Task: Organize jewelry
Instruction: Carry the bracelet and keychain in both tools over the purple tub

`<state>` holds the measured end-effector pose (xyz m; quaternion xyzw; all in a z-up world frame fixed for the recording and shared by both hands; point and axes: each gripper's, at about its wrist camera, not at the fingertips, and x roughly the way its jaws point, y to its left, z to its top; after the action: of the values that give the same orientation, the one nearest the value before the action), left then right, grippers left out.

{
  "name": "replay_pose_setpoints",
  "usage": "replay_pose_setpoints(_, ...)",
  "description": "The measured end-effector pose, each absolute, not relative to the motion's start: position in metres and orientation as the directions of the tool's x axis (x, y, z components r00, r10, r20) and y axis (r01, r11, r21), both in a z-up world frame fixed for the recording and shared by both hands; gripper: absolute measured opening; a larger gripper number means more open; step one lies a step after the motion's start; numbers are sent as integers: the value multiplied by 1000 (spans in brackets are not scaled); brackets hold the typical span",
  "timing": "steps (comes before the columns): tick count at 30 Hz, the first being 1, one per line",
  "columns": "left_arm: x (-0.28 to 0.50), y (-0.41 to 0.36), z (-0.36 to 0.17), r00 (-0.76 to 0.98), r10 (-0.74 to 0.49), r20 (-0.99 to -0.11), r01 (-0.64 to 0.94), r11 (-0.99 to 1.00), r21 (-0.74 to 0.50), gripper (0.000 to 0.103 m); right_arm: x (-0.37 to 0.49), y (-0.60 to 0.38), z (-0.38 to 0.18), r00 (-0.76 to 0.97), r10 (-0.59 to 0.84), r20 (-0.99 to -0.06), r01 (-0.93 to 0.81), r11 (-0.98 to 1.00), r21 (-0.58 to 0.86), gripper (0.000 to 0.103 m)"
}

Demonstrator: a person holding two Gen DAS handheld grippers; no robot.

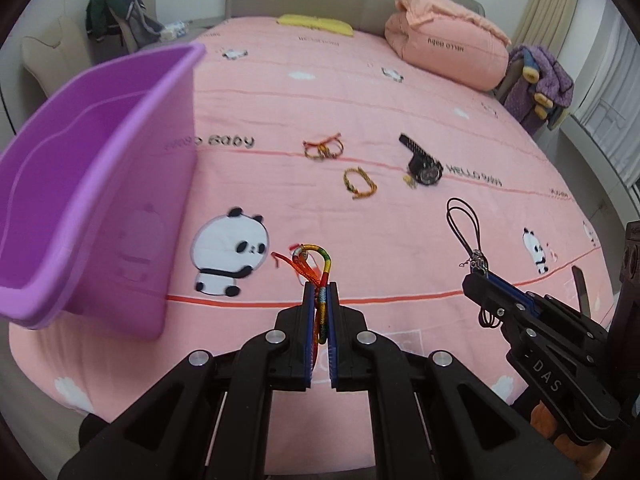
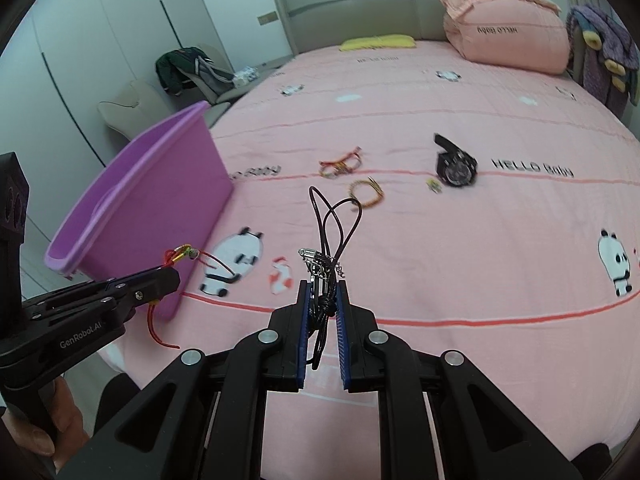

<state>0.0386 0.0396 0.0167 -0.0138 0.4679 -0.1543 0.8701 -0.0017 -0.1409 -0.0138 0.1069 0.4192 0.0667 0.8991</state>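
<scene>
Nearest to us, our left gripper (image 1: 320,290) has its fingers clamped on a rainbow woven bracelet (image 1: 316,264), whose loop and red tail ends stick out past the fingertips above the pink bedsheet (image 1: 400,240). Our right gripper (image 2: 323,286) is likewise closed, pinching a black cord necklace (image 2: 334,220) with a small silver clasp; its loops stand up beyond the fingertips. To the left, close by, stands a purple plastic bin (image 1: 100,184) on the bed, open at the top. Farther out on the sheet lie a yellow braided bracelet (image 1: 359,183), then a red and yellow string bracelet (image 1: 323,148) just beyond it, and to the right a black wristwatch (image 1: 424,164) with a tiny yellow charm (image 1: 409,181) beside it. At the far end rest a folded pink quilt (image 1: 444,40) and a yellow pillow (image 1: 316,24).
</scene>
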Motion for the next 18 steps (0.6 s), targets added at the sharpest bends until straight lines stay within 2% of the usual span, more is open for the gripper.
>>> replay_pose_setpoints(8,40,86,69,608,-286,-740,218,957,-191,6,13,-86,29,673,281,-684,-144,957,251,12)
replay_pose_setpoints(18,59,169,107,703,-202,-682,122,979,-164,6,49,-2,63,659,408,-632,-300,913,277,12)
